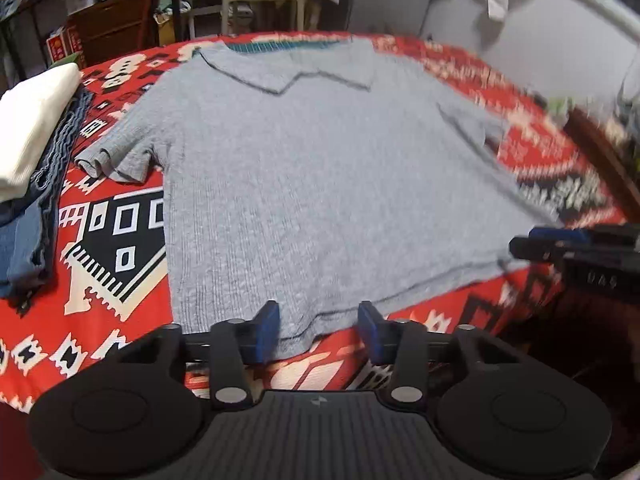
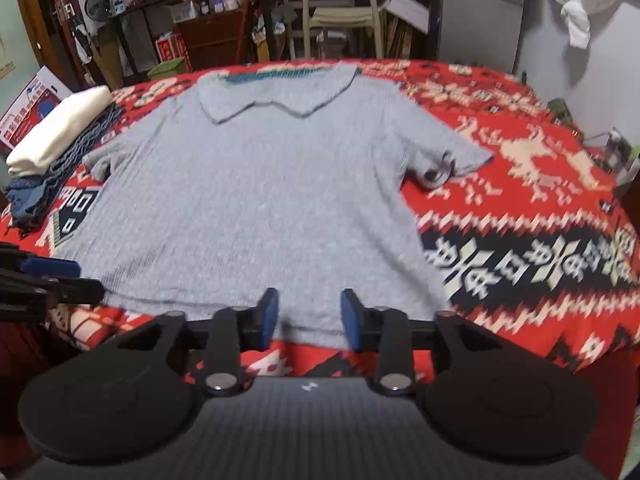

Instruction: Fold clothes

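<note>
The left gripper (image 1: 319,330) is seen with its blue pads set moderately apart, nothing being clasped between them; the near hem of the grey shirt (image 1: 320,168) is framed in the gap, and whether cloth is touched cannot be told. The right gripper (image 2: 308,318) is likewise held partly open and empty, its pads placed on either side of the same hem, near the shirt's right corner.

The grey shirt is spread flat on the red patterned cloth (image 2: 520,220), collar at the far end and both short sleeves laid outward. To the shirt's left, a stack of folded clothes (image 1: 28,184) is seen, a white piece on top and blue ones beneath. Beyond the shirt's collar, a pale chair (image 2: 340,4) is visible. Left of the stack, a white box (image 2: 32,112) printed with red characters is seen in the right wrist view; the writing is too blurred to be read. Small markings on the right gripper's body in the left wrist view cannot be made out.
</note>
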A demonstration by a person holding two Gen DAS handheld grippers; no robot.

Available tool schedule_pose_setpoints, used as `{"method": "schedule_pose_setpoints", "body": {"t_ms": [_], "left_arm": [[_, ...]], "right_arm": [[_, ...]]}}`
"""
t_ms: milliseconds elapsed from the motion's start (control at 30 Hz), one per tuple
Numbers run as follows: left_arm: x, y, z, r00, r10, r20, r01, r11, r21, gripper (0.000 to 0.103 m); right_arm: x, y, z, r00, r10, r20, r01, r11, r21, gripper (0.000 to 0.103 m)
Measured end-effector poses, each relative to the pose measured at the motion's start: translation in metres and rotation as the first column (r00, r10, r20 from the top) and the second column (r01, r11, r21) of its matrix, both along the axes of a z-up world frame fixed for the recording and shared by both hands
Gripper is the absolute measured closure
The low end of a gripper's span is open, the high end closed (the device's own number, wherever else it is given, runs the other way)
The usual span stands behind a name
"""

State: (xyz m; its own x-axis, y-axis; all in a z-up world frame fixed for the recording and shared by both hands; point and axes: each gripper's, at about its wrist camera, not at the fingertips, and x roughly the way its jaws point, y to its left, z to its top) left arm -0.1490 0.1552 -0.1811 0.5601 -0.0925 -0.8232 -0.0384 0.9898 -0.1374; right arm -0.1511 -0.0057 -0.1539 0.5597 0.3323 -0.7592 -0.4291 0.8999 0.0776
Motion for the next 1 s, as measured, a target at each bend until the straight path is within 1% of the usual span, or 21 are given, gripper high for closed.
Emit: {"method": "schedule_pose_setpoints", "body": {"t_ms": [33,67,100,133,267,367,467,567,600,633,700,767,800,867,933,1000], "left_arm": [[-0.001,0.002,0.004,1.0,0.007,0.017,-0.007,1.0,-0.014,0.045],[0.0,0.003,0.008,0.999,0.019,0.038,-0.019,1.0,-0.021,0.038],[0.0,0.004,0.011,0.998,0.033,0.06,-0.032,0.999,-0.023,0.028],[0.001,0.004,0.013,0.996,0.046,0.079,-0.045,0.999,-0.02,0.026],[0.015,0.004,0.005,0.993,0.068,0.096,-0.068,0.998,-0.007,0.026],[0.025,-0.001,-0.009,0.995,0.066,0.079,-0.071,0.996,0.052,0.036],[0.026,-0.005,-0.021,0.999,0.036,0.035,-0.039,0.993,0.11,0.037],[0.017,-0.008,-0.027,1.0,-0.002,0.029,-0.002,0.991,0.134,0.024],[0.014,-0.009,-0.029,1.0,-0.01,0.025,0.007,0.99,0.143,0.016],[0.011,-0.011,-0.031,1.0,-0.018,0.022,0.014,0.988,0.154,0.012],[0.006,-0.014,-0.033,0.999,-0.032,0.016,0.029,0.984,0.177,0.009],[0.005,-0.013,-0.032,0.999,-0.034,0.006,0.032,0.985,0.167,0.01],[0.006,-0.012,-0.03,0.999,-0.032,0.001,0.032,0.987,0.157,0.012],[0.004,-0.006,-0.023,1.0,-0.018,0.006,0.017,0.996,0.092,0.017],[0.002,0.001,-0.012,0.999,0.013,0.043,-0.014,1.0,0.027,0.017],[0.004,0.004,-0.004,0.996,0.04,0.081,-0.042,0.999,0.014,0.017]], "right_arm": [[0.001,0.001,0.001,1.0,-0.002,0.01,0.002,1.0,-0.006,0.055],[0.003,0.002,0.0,1.0,-0.004,0.019,0.004,1.0,-0.013,0.052],[0.005,0.003,0.0,1.0,-0.006,0.028,0.006,1.0,-0.021,0.049],[0.007,0.004,-0.001,0.999,-0.007,0.037,0.008,1.0,-0.028,0.044],[0.014,0.009,-0.006,0.998,-0.012,0.062,0.016,0.998,-0.058,0.044],[0.02,0.013,-0.019,0.999,-0.016,0.04,0.019,0.996,-0.085,0.044],[0.019,0.007,-0.028,1.0,-0.018,0.015,0.019,0.997,-0.078,0.044],[0.014,-0.004,-0.029,0.999,-0.032,-0.01,0.031,0.998,-0.052,0.041],[0.012,-0.006,-0.03,1.0,-0.03,-0.01,0.029,0.998,-0.055,0.041],[0.009,-0.007,-0.03,1.0,-0.024,-0.007,0.023,0.998,-0.064,0.04],[0.005,-0.005,-0.03,1.0,-0.006,0.0,0.006,0.996,-0.088,0.037],[0.003,-0.003,-0.029,1.0,0.007,-0.008,-0.008,0.995,-0.099,0.032],[0.003,-0.001,-0.028,1.0,0.011,-0.01,-0.012,0.995,-0.104,0.032],[0.0,0.002,-0.021,1.0,0.023,0.01,-0.022,0.995,-0.096,0.032],[-0.003,0.007,-0.014,0.999,0.041,0.03,-0.038,0.996,-0.078,0.032],[-0.004,0.014,-0.008,0.997,0.06,0.047,-0.057,0.996,-0.066,0.032]]}}
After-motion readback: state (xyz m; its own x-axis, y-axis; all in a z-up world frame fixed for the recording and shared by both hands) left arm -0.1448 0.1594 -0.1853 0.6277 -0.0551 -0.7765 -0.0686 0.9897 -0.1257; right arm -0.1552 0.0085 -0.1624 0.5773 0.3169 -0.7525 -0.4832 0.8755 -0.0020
